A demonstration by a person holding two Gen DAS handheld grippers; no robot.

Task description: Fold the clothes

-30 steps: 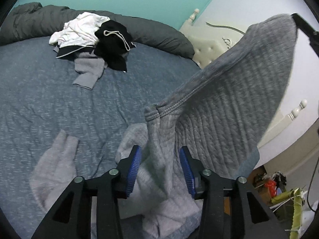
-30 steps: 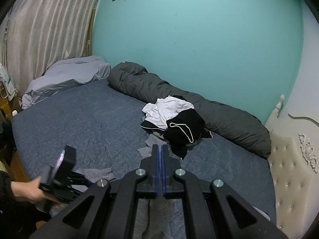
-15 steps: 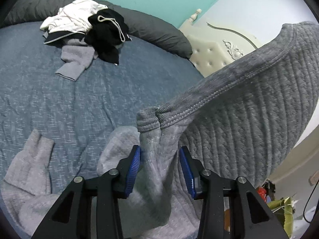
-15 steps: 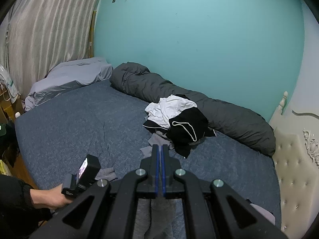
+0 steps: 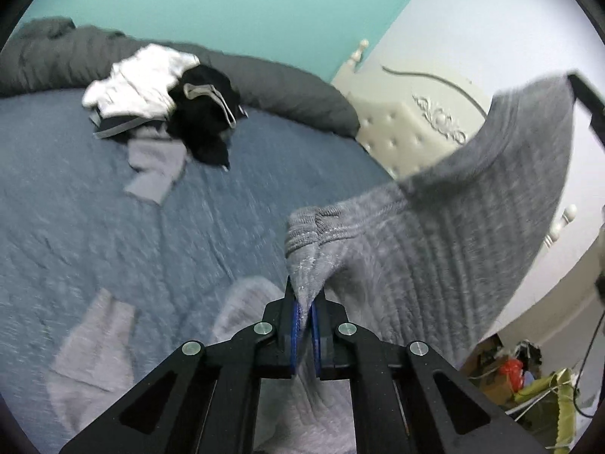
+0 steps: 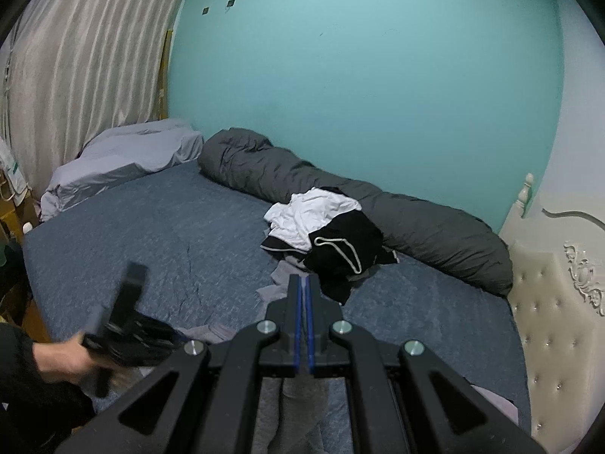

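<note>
Since half a second ago, the left hand-held gripper [image 5: 305, 312] has gone from fingers apart around the grey sweater [image 5: 446, 234] to fingers clamped on a bunched fold of it just below the ribbed hem. From that pinch the sweater stretches up and to the right, its far corner held high by the right hand-held gripper [image 6: 303, 325], whose blue pads are pressed together on the cloth that hangs beneath it. Lower parts of the sweater, a sleeve among them, trail on the blue bed [image 5: 75, 204]. In the right wrist view a hand [image 6: 72, 355] in a dark sleeve grips the left tool, blurred. Farther back on the bed lies a pile of white, black and grey clothes [image 5: 162, 102], touching a rolled dark grey duvet [image 6: 416, 223] along the teal wall [image 6: 359, 75].
</note>
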